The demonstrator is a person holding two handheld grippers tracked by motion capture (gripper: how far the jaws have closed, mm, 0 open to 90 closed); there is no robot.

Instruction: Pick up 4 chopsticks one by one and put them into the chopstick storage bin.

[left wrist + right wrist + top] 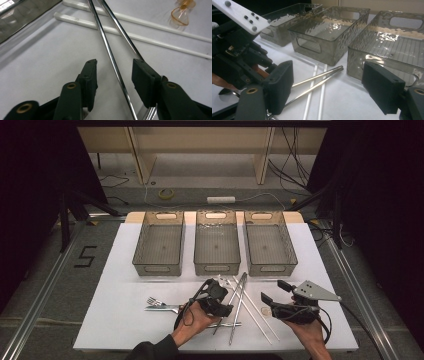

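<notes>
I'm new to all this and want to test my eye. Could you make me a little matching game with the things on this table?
Things:
1. metal chopsticks
2. white straws
3. fork
4. three bins

Places:
A. in a row at the table's far side
B. left of the left gripper
C. one runs between the left gripper's open jaws
D. lying under the chopsticks

Pairs: 1-C, 2-D, 3-B, 4-A

Your left gripper point(218, 300) sits low over the metal chopsticks point(239, 305), one stick between its open jaws. Two white sticks point(252, 307) cross close beside it, so the middle near the table's point(115, 320) front edge is crowded. A fork point(159, 303) lies to the left. Three bins point(216, 247) block the back edge. The front left corner is open room for you.
</notes>
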